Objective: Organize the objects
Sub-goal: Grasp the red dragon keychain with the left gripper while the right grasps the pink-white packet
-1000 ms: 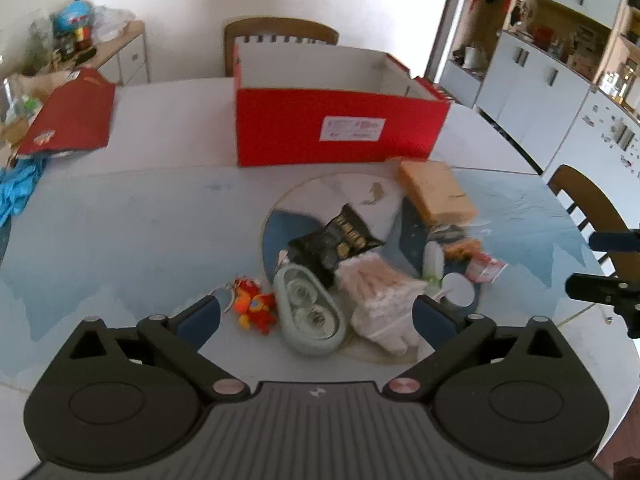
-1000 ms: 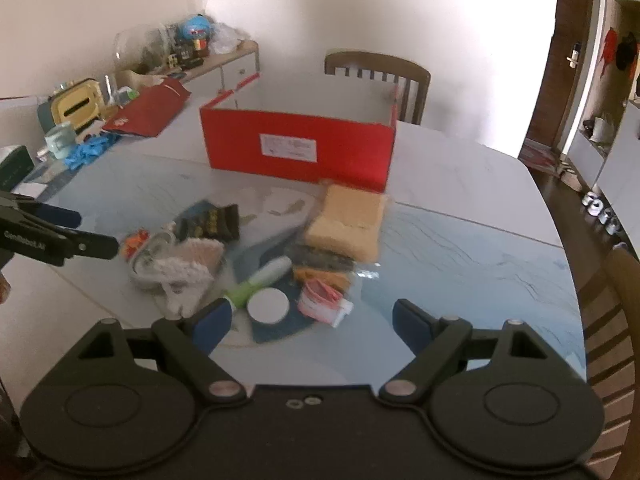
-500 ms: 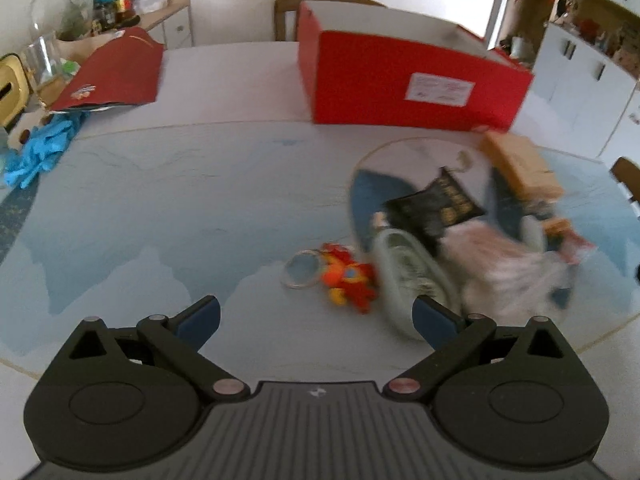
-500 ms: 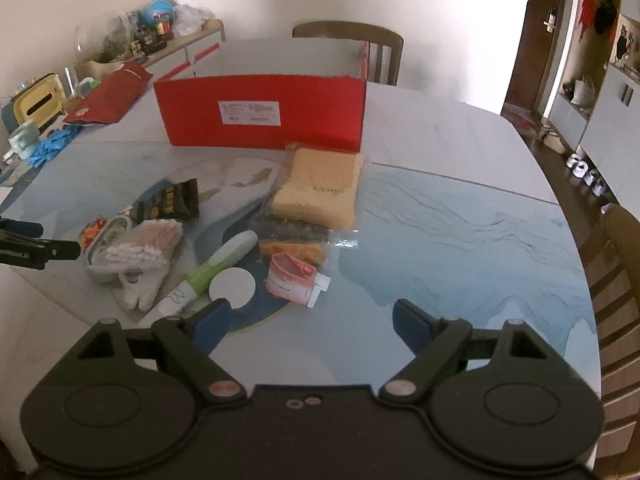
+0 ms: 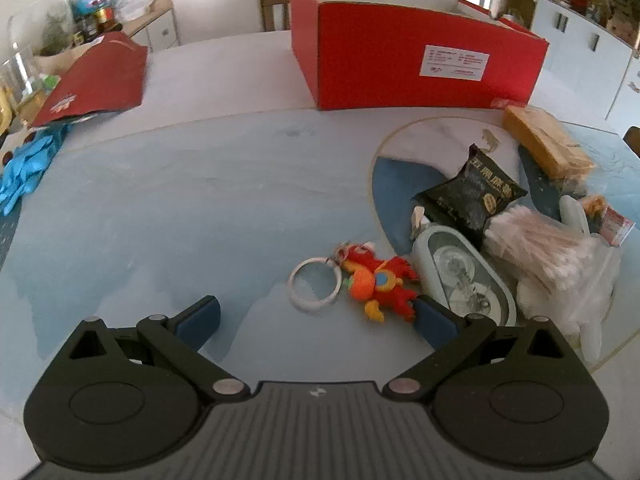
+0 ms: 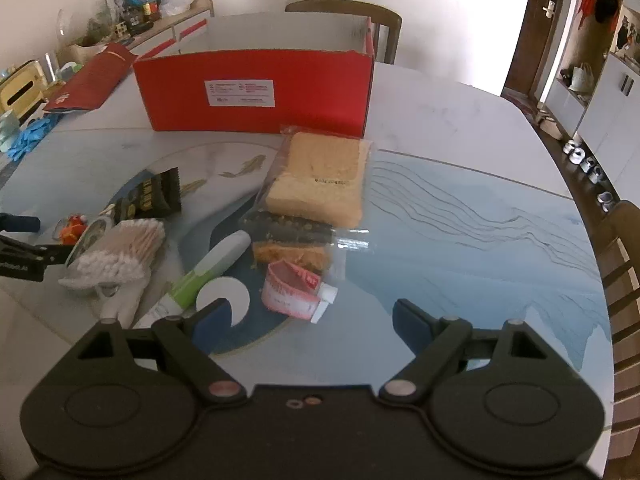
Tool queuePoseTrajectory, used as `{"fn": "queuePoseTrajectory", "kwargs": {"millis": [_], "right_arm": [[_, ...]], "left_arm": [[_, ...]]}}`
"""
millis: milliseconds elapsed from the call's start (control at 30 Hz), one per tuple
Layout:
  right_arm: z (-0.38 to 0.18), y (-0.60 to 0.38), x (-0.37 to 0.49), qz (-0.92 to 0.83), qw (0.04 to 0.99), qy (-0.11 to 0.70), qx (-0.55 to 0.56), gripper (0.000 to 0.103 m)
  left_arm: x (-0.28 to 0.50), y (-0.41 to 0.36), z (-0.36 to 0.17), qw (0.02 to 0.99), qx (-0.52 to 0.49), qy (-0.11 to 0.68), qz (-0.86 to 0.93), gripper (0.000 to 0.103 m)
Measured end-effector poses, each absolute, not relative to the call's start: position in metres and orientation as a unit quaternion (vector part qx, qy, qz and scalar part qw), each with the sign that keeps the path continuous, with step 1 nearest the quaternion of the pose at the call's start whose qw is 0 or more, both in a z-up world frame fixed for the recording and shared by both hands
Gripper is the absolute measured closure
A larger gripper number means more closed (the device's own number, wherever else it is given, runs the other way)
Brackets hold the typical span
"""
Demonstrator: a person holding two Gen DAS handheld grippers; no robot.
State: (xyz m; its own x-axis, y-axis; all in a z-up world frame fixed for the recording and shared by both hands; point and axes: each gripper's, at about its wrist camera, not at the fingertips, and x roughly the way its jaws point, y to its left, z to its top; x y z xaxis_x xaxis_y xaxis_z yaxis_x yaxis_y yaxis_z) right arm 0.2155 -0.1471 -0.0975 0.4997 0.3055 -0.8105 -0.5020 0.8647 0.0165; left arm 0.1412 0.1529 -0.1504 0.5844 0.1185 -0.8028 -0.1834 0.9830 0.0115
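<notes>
An open red box [image 5: 424, 66] [image 6: 256, 90] stands at the back of the table. In front of it lies a pile: a red plush keychain [image 5: 376, 280] with a white ring, a pale oval case [image 5: 464, 276], a black snack packet [image 5: 472, 192], a bag of cotton swabs [image 6: 120, 248], a bagged bread loaf [image 6: 320, 180], a green-white tube [image 6: 208, 268], a white disc [image 6: 224, 296] and a pink tube [image 6: 292, 288]. My left gripper [image 5: 318, 318] is open, low, just before the keychain. My right gripper [image 6: 308, 320] is open near the pink tube.
A red folder [image 5: 96, 80] and blue gloves [image 5: 24, 168] lie at the table's left. A sideboard with jars [image 5: 96, 20] stands behind. Wooden chairs stand behind the box [image 6: 344, 12] and at the right edge [image 6: 624, 248]. Cabinets [image 5: 580, 40] line the right wall.
My left gripper has swung left, so the pile now sits to its right and the keychain lies between its fingers. My right gripper has moved closer to the pile.
</notes>
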Motion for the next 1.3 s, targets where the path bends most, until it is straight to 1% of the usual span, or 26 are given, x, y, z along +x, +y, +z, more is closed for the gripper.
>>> {"fn": "queuePoseTrajectory", "kwargs": {"millis": [167,333,567,633,700,733,767,800,900,933,1000,1300], "right_arm": [[-0.108,-0.137,0.228,0.222,0.858,0.448,-0.118,0.017],[-0.118,-0.133,0.239,0.208,0.855,0.464,-0.099,0.020],[-0.125,-0.133,0.250,0.201,0.849,0.485,-0.056,0.028],[-0.126,-0.135,0.251,0.201,0.848,0.488,-0.045,0.032],[-0.127,-0.135,0.252,0.201,0.846,0.492,-0.038,0.037],[-0.127,-0.136,0.253,0.200,0.845,0.495,-0.034,0.040],[-0.128,-0.137,0.253,0.200,0.845,0.495,-0.030,0.042],[-0.128,-0.138,0.253,0.199,0.846,0.494,-0.027,0.044],[-0.127,-0.140,0.254,0.202,0.845,0.496,-0.018,0.052],[-0.126,-0.140,0.254,0.203,0.844,0.496,-0.015,0.054],[-0.126,-0.141,0.253,0.205,0.843,0.497,-0.011,0.054],[-0.111,-0.148,0.239,0.217,0.853,0.475,-0.013,0.054]], "left_arm": [[0.148,0.151,-0.151,0.896,-0.017,0.439,0.062,0.000],[0.152,0.154,-0.153,0.901,-0.015,0.431,0.048,0.000],[0.154,0.154,-0.154,0.905,-0.008,0.425,0.034,0.002],[0.153,0.153,-0.153,0.906,-0.005,0.423,0.028,0.007],[0.152,0.151,-0.151,0.907,0.000,0.420,0.017,0.014],[0.152,0.150,-0.150,0.908,0.002,0.419,0.012,0.017],[0.152,0.149,-0.150,0.908,0.005,0.419,0.007,0.022],[0.152,0.148,-0.149,0.908,0.007,0.419,0.003,0.024],[0.154,0.144,-0.147,0.907,0.011,0.422,-0.006,0.037],[0.155,0.143,-0.146,0.906,0.012,0.423,-0.009,0.039],[0.156,0.141,-0.145,0.906,0.015,0.423,-0.017,0.050],[0.159,0.136,-0.141,0.899,-0.001,0.438,-0.004,0.051]]}}
